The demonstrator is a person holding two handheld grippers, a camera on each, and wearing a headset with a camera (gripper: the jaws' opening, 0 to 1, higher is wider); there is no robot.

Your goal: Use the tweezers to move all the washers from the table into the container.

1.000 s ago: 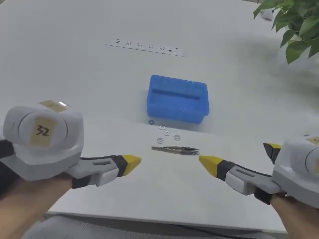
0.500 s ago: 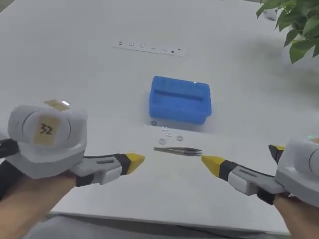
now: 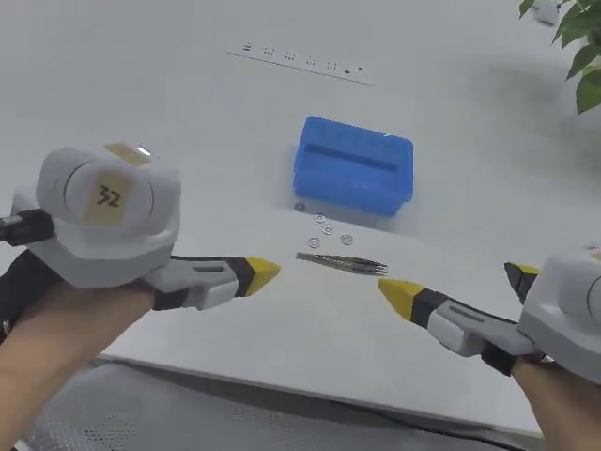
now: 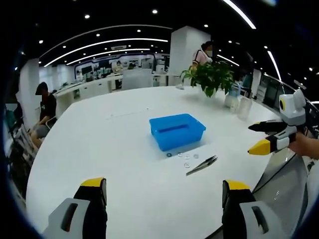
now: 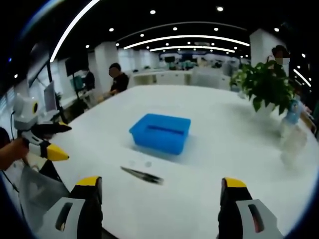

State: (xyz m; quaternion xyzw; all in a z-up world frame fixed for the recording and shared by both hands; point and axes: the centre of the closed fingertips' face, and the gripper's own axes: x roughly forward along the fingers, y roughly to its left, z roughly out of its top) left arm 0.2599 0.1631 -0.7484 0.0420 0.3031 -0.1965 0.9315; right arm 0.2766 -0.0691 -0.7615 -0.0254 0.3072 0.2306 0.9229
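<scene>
L gripper: jaws wide apart, nothing btwn them. Held over near edge of table, left of the work. Round body carries a label reading "32". L hand wraps under it.

R gripper: jaws also spread wide, empty. Over near edge on the right, yellow tips aimed in toward centre.

Both grippers well apart from tweezers.

Tweezers: lying flat on table, untouched, btwn the two grippers and a bit farther in.

Washers: small cluster on table just beyond tweezers, btwn them and container. Four silvery ones sit close together. One darker ring lies apart to the left, by container's near left corner.

Container: blue rectangular tub, open top, upright, mid-table, just beyond washers. Can't tell if anything is inside.

Far side: white power strip flat on table, well beyond container. Plant at far right.

Bkgd in gripper views: open office, ceiling light strips, people at desks.
</scene>
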